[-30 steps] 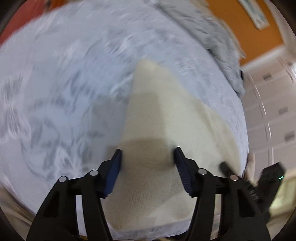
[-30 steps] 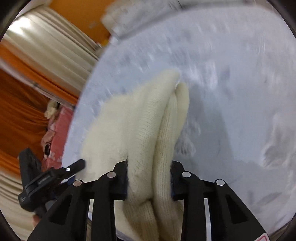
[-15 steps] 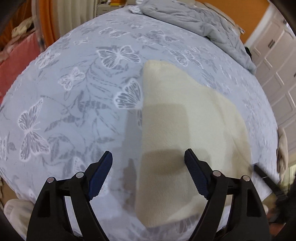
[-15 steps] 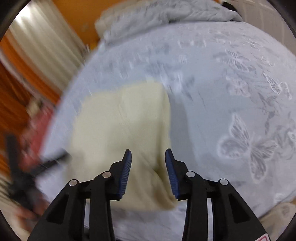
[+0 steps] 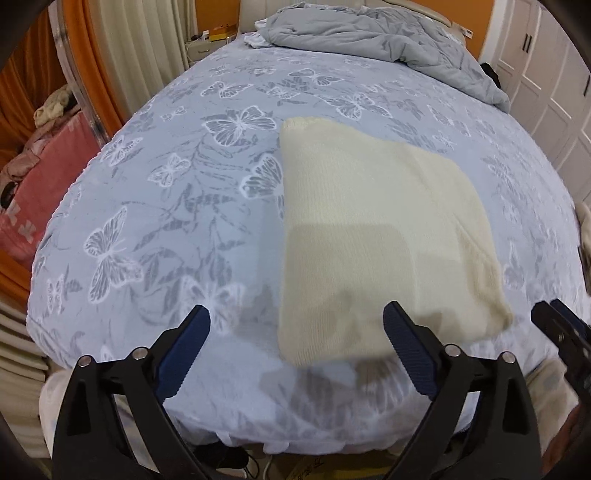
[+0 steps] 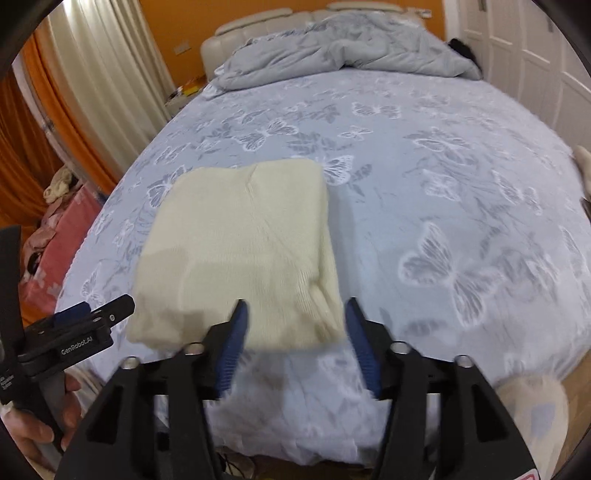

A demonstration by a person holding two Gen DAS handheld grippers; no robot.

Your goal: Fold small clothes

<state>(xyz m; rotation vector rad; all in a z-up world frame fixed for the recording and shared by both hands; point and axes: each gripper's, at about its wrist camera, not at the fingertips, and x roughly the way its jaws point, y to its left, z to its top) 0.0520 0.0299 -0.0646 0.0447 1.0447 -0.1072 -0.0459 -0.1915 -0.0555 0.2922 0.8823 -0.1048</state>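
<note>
Knitwear folded flat on the bed (image 5: pixel 155 192) — both grippers clear of it.
Cream garment (image 5: pixel 373 236) lies near the bedspread's front edge; left gripper (image 5: pixel 295 354) and right gripper (image 6: pixel 295 343) hover above it, jaws opening, nothing pinched between them.

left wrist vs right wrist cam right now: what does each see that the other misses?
Left wrist only: the white wardrobe doors at right, and the left hand-held gripper, its jaws opening with nothing between them.

Right wrist only: the padded headboard, the person's hand gripping the other tool's handle, and the right hand-held gripper, its jaws opening and empty.

Both: the folded cream knit lying flat on the butterfly bedsheet, the crumpled grey duvet, and the orange curtains.
</note>
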